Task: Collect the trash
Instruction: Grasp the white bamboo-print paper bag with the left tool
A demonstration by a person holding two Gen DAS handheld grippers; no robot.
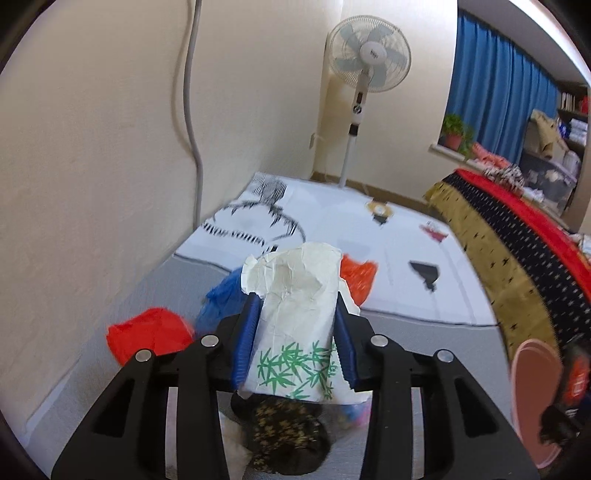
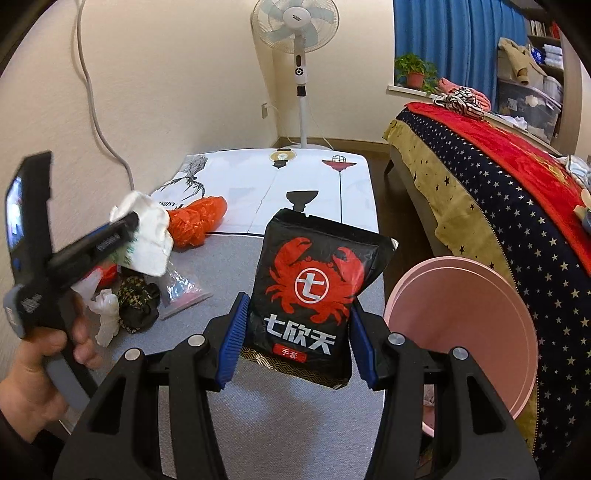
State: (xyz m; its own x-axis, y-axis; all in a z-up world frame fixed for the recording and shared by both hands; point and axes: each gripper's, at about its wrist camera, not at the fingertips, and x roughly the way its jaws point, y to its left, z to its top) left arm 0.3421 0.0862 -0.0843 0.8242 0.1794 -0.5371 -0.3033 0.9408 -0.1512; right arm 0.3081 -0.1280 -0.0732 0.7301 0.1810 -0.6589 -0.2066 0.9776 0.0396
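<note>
Clamping from both sides, the blue-padded fingers (image 2: 232,343) of the right gripper (image 2: 295,343) press against the lower edges of a black foil snack packet printed with a red crab (image 2: 314,291), holding it upright and clear of the grey-topped table (image 2: 280,417); the fingers are closed only as far as the packet's width allows. The left gripper (image 1: 295,339) is likewise closed on a crumpled white paper wrapper with green bamboo leaves (image 1: 295,314), its blue pads (image 1: 245,343) pinching the wrapper at its sides, lifted above the litter. Just right of the packet stands a round pink plastic bin (image 2: 509,317), open-mouthed, between the table and the star-patterned bed cover (image 2: 517,206); something pale lies inside it, too dim to name. So both hands are loaded and, by my judgement, the task is partway through, with neither piece dropped in yet. Much remains on the table: a crumpled orange plastic bag (image 2: 195,219), a black-and-gold patterned pouch (image 2: 136,302), a wad of white tissue (image 2: 107,310), a clear plastic sleeve (image 2: 181,290), and, in the left view, a red crumpled bag (image 1: 147,332) and blue plastic scrap (image 1: 221,295). Beyond them lies a white printed sheet (image 2: 258,184) and a white standing fan (image 2: 295,26).
</note>
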